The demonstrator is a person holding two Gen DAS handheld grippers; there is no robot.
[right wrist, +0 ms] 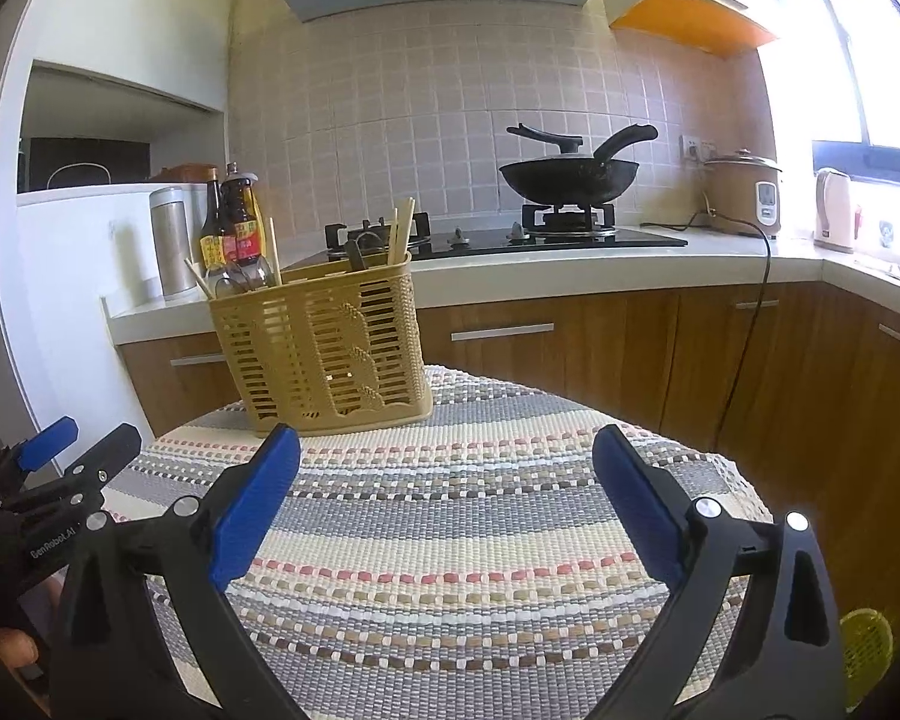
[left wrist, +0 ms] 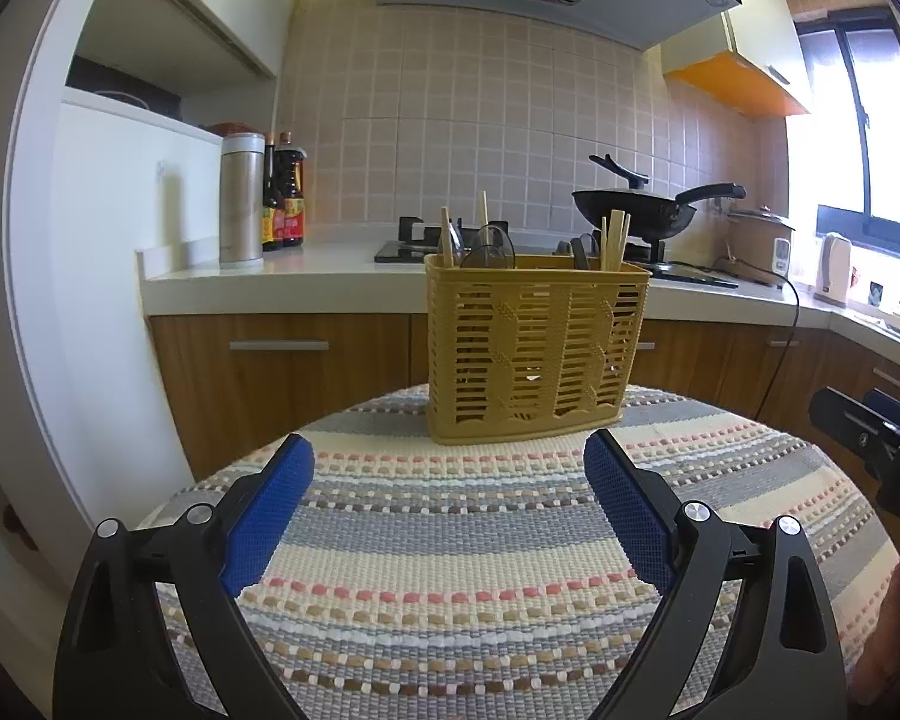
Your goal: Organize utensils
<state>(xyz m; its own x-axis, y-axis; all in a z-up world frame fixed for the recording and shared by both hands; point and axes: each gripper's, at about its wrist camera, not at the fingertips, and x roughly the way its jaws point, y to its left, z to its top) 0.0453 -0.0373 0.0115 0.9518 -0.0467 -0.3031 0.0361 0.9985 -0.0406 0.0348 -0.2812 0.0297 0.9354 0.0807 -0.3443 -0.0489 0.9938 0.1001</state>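
Note:
A yellow slatted utensil basket (left wrist: 534, 348) stands at the far edge of the table with the striped woven cloth (left wrist: 450, 540). Wooden chopsticks (left wrist: 615, 239) and dark spoons (left wrist: 489, 249) stick up out of it. It also shows in the right wrist view (right wrist: 324, 348), with chopsticks (right wrist: 402, 228) and spoons (right wrist: 246, 279). My left gripper (left wrist: 449, 456) is open and empty, just short of the basket. My right gripper (right wrist: 447, 447) is open and empty, to the right of the basket. Each gripper shows at the edge of the other's view: the left one (right wrist: 60, 450) and the right one (left wrist: 870, 432).
Behind the table runs a kitchen counter (left wrist: 306, 276) with a steel flask (left wrist: 241, 198), sauce bottles (left wrist: 285, 198), a gas hob with a black wok (right wrist: 570, 174), a rice cooker (right wrist: 744, 192) and a kettle (right wrist: 834, 210). A yellow round object (right wrist: 867, 654) lies low at the right.

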